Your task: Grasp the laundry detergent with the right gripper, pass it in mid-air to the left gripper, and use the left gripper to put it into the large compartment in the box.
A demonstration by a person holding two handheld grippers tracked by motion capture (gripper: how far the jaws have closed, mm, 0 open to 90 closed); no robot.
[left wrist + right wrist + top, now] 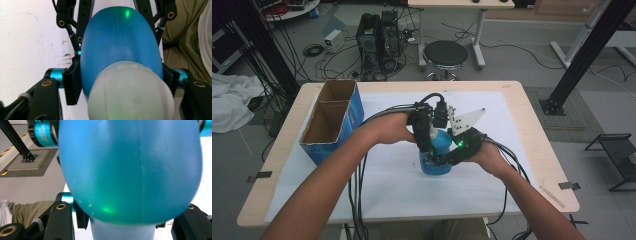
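Blue bottle (435, 152), white cap: upright mid-table (512, 150), long axis vertical, caught between both tools. Left gripper (426, 131) jaws clamp its upper body from above; right gripper (451, 156) jaws clasp the lower body from the side (equally near). Open cardboard box (332, 120) well apart on the left, nothing obstructing

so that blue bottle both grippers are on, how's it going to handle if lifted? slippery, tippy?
The blue bottle looks like smooth, glossy plastic with a rounded, bulging body, so it may slip in a light grip. The left gripper and right gripper both clamp it, which should limit tipping. It tapers to a pale cap, so it probably rolls in a curve if laid down.
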